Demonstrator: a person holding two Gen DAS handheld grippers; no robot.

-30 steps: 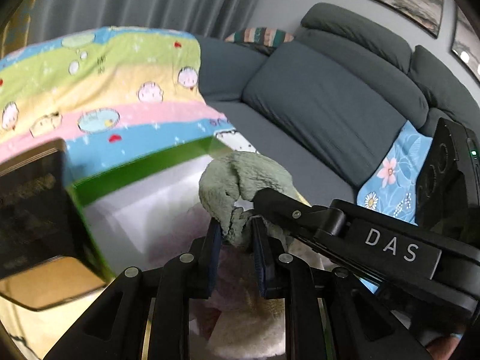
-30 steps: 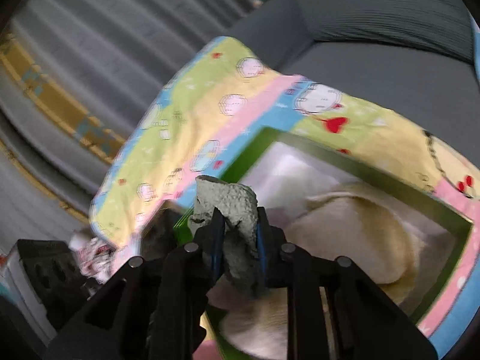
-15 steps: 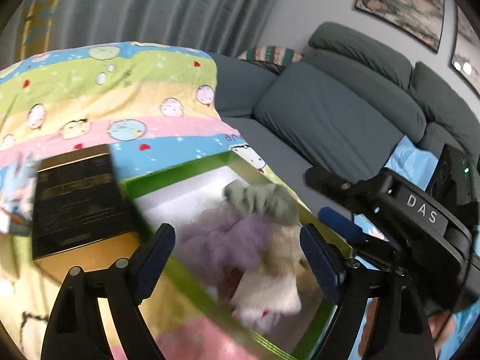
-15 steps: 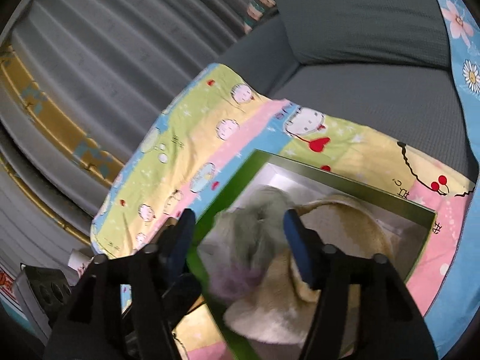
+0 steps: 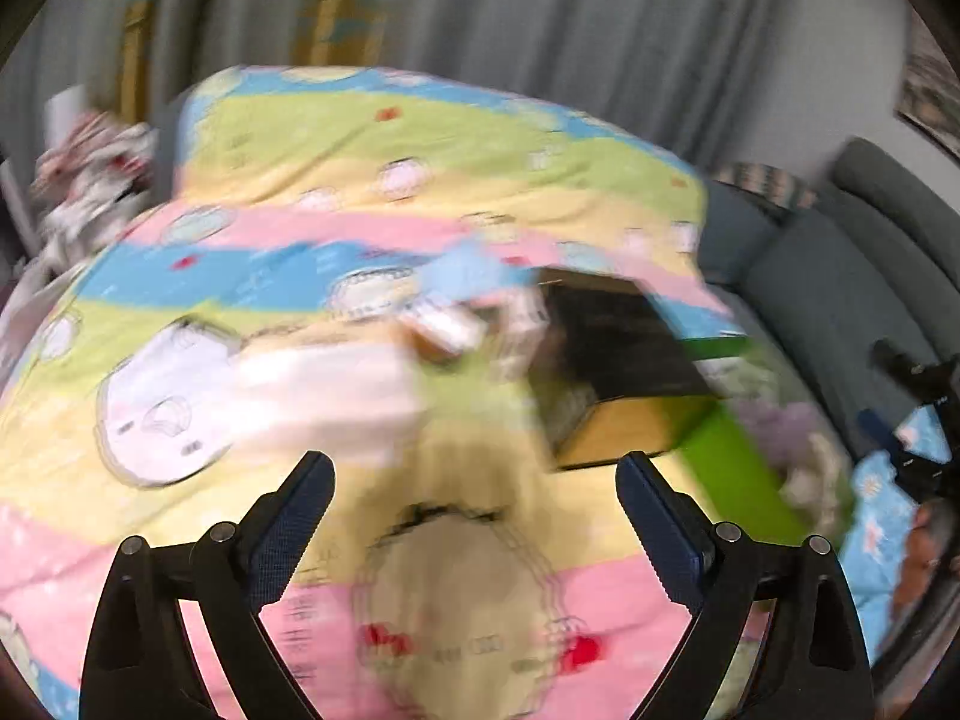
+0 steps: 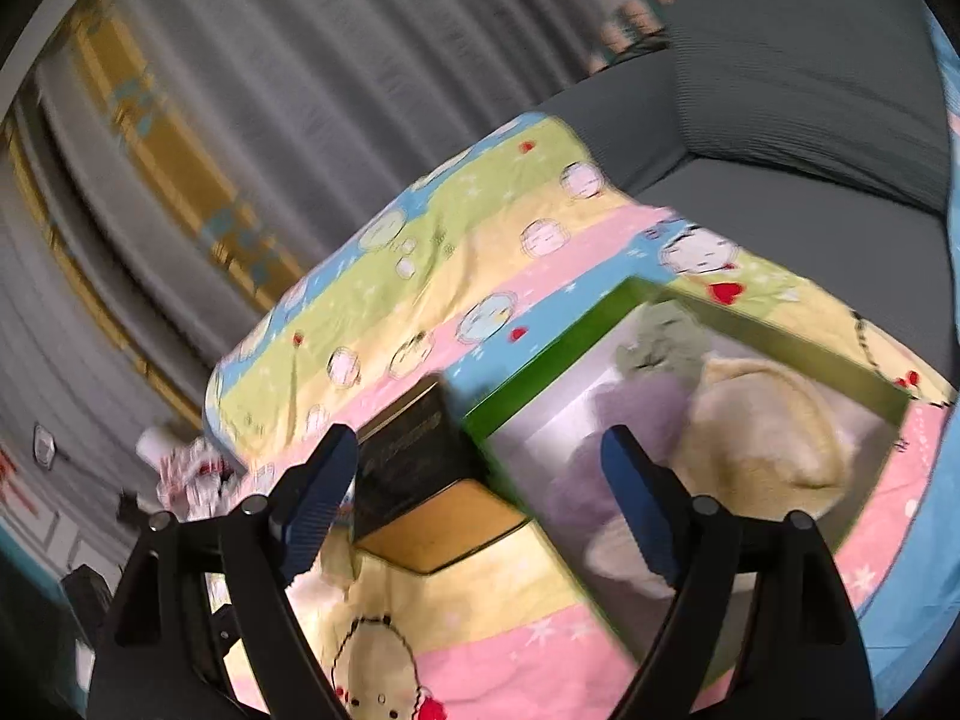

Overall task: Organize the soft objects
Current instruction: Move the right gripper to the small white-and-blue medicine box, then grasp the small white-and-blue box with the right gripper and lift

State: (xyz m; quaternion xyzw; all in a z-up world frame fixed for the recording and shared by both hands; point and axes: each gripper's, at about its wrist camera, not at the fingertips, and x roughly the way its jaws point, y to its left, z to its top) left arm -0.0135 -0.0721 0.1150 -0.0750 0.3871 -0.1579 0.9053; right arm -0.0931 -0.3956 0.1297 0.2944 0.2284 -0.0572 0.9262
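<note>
A green box [image 6: 540,354] on the cartoon blanket [image 6: 420,276] holds soft things: a grey-green piece [image 6: 660,342], a lilac one [image 6: 600,420] and a cream one [image 6: 762,420]. My right gripper [image 6: 480,456] hovers at the box's near-left corner, jaws opening wide with nothing between them. My left gripper [image 5: 474,480] is over the blanket [image 5: 360,192], left of the green box [image 5: 738,480], jaws also opening and empty. A blurred white soft thing [image 5: 336,396] lies ahead of it to the left. The right gripper [image 5: 918,396] shows at that view's right edge.
A black box with a gold side [image 6: 414,462] stands against the green box's left wall, and shows as the black box [image 5: 618,360] in the left view. Small blue-white items [image 5: 456,300] lie beside it. A grey sofa [image 6: 810,90], grey curtains [image 5: 540,18] and patterned cloth [image 5: 90,180] surround the blanket.
Both grippers were shut on the grey-green piece and have opened; it now lies in the green box. The left gripper has swung far left over the blanket. The right has drawn back and up.
</note>
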